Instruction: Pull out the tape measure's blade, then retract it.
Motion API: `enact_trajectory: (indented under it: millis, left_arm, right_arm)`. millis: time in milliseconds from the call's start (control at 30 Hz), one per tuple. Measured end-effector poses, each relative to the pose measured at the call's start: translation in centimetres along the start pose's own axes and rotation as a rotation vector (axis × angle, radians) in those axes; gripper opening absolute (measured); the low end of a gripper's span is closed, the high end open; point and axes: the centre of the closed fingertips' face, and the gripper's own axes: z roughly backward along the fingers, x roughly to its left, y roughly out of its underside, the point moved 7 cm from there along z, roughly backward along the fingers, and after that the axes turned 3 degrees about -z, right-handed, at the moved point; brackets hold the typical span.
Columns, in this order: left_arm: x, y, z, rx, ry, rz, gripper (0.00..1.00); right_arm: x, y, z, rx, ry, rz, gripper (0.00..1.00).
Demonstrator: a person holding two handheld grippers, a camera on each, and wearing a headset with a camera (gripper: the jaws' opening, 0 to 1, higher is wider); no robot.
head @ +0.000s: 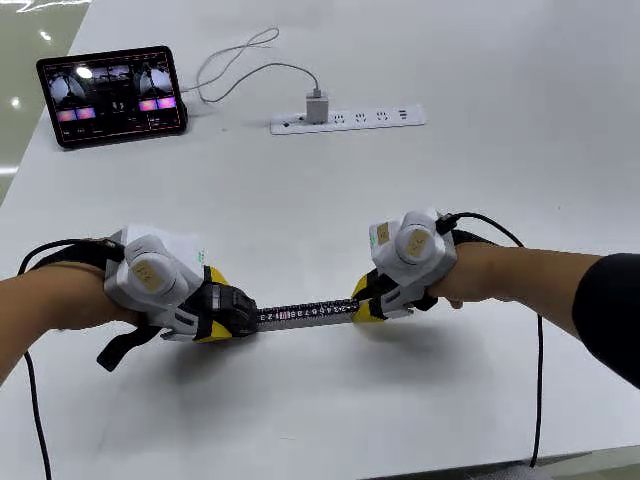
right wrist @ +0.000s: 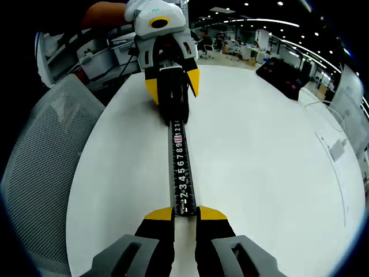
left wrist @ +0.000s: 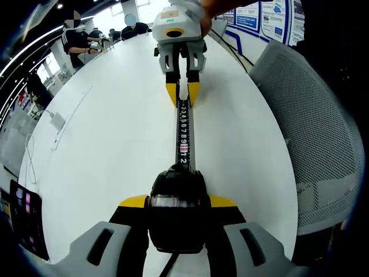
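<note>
On the white table (head: 300,200), the left gripper (head: 221,306) squeezes the black tape measure (left wrist: 177,213) tight. Its blade (head: 305,313) is pulled out, straight and low over the table. The right gripper (head: 360,300) pinches the blade's end. Farther back lie a power strip (head: 350,118) and a tablet (head: 112,95).

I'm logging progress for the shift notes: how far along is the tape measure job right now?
Done: the left claw grips the tape measure case, the right claw pinches the blade at its tip, and a short numbered stretch spans between them. In hand: the pull-out, blade held straight. Left: perhaps more pulling, then retracting the blade into the case.
</note>
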Motion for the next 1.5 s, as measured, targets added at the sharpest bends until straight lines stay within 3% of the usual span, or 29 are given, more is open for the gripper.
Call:
enact_trajectory:
  millis: [600,1500]
  left_arm:
    - [-0.2,-0.1,0.1,0.001,0.001,0.000,0.32]
    - [-0.2,-0.1,0.1,-0.001,-0.001,0.008,0.32]
  right_arm:
    - [-0.2,1.6,1.2,0.001,-0.003,-0.044,0.09]
    - [-0.2,3.2,2.5,0.015,0.006,-0.040,0.09]
